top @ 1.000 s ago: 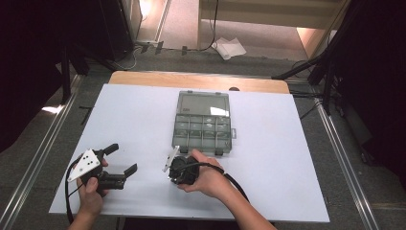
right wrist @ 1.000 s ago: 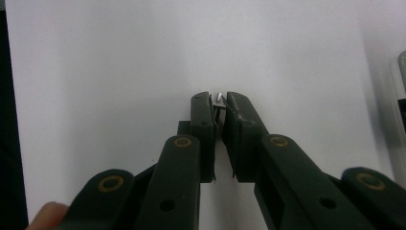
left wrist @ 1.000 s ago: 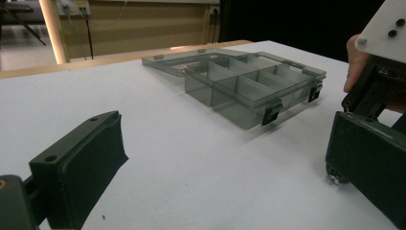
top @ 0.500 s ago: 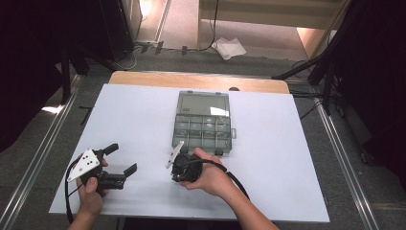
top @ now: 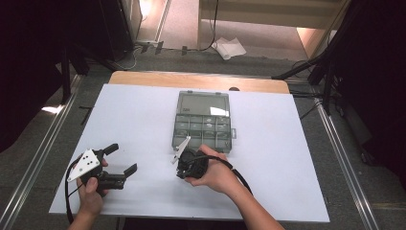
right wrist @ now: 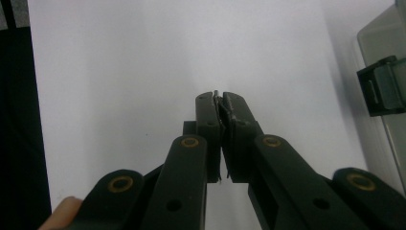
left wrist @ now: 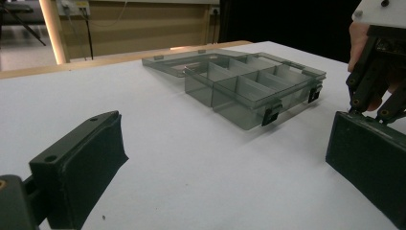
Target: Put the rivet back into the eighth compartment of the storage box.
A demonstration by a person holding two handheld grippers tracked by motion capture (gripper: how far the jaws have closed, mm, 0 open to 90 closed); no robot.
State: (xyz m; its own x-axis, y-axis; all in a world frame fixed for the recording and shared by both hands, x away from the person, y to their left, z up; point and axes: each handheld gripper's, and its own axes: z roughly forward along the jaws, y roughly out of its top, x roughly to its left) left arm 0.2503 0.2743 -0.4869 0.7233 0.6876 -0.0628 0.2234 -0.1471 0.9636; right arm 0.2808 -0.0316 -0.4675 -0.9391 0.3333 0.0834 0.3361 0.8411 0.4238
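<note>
On the left side of the table (top: 143, 120), my left gripper (top: 119, 160) rests low near the front edge, and its jaws stand wide open with nothing between them; in the left gripper view I see only bare white surface between the two black pads.

Moving to the middle, my right gripper (top: 184, 160) is just in front of the organiser box (top: 203, 122). Its jaws are pressed together, and in the right gripper view a very small thin thing, maybe a metal pin (right wrist: 219, 96), sits between the tips. It is too small for me to tell what it is exactly.

The organiser box lies in the centre of the table, a little to the right of the gripper tips, with its clear lid (top: 202, 103) folded open flat behind it. The compartments (left wrist: 249, 88) look empty from the left gripper view, though I cannot be sure for each one.

I judge the box is light, stiff plastic, smooth and a bit slippery, so it can slide when pushed. The best places to hold are a side wall or the front edge near the black latches (left wrist: 270, 115). The lid is thin and its hinge may be fragile.
</note>
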